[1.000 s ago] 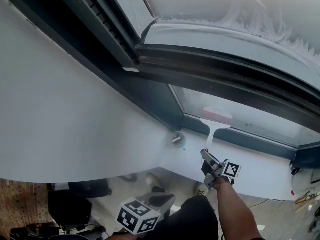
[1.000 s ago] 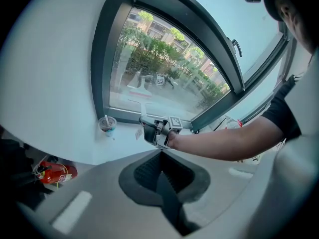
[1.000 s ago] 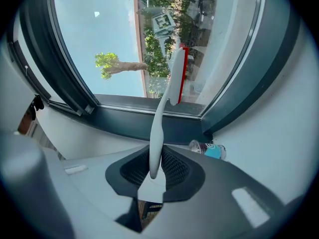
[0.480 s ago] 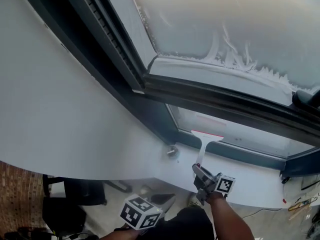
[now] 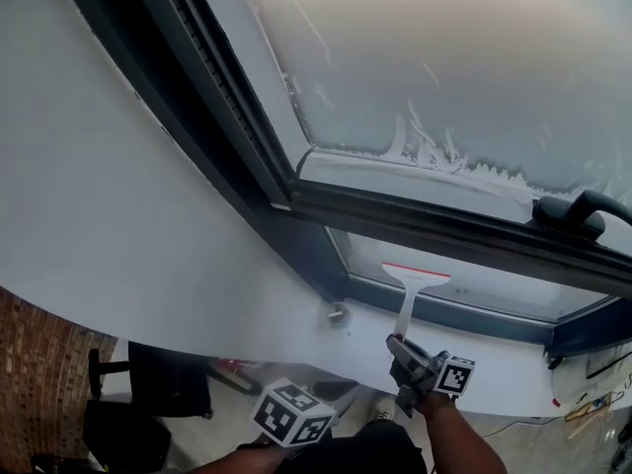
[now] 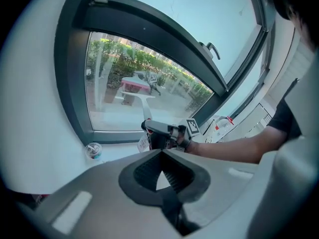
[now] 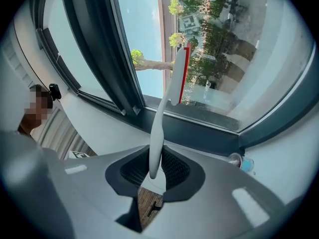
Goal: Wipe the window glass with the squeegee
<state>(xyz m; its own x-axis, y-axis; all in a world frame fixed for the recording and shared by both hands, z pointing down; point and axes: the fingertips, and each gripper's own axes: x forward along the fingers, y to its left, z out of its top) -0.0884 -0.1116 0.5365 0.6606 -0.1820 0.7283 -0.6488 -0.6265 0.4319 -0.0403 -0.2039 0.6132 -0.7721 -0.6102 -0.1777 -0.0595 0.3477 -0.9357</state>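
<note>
A white squeegee (image 5: 414, 279) with a red blade edge rests against the lower window pane (image 5: 494, 286), just under the dark crossbar. My right gripper (image 5: 407, 355) is shut on the lower end of its handle. In the right gripper view the handle (image 7: 156, 143) rises from between the jaws to the blade (image 7: 180, 76) on the glass. My left gripper (image 5: 294, 415) hangs low at the bottom of the head view, away from the window. In its own view the left gripper (image 6: 162, 156) is shut on nothing, and the right gripper (image 6: 165, 133) shows ahead.
The upper pane (image 5: 444, 67) is fogged with white streaks along its bottom. A dark window handle (image 5: 579, 210) sticks out at the right. A small cup (image 5: 339, 314) stands on the white sill (image 5: 494, 358). A dark frame (image 5: 227, 136) runs along the left.
The head view has swung upward, so more of the upper pane shows. The squeegee stays on the lower pane in my right gripper. My left gripper has hardly moved.
</note>
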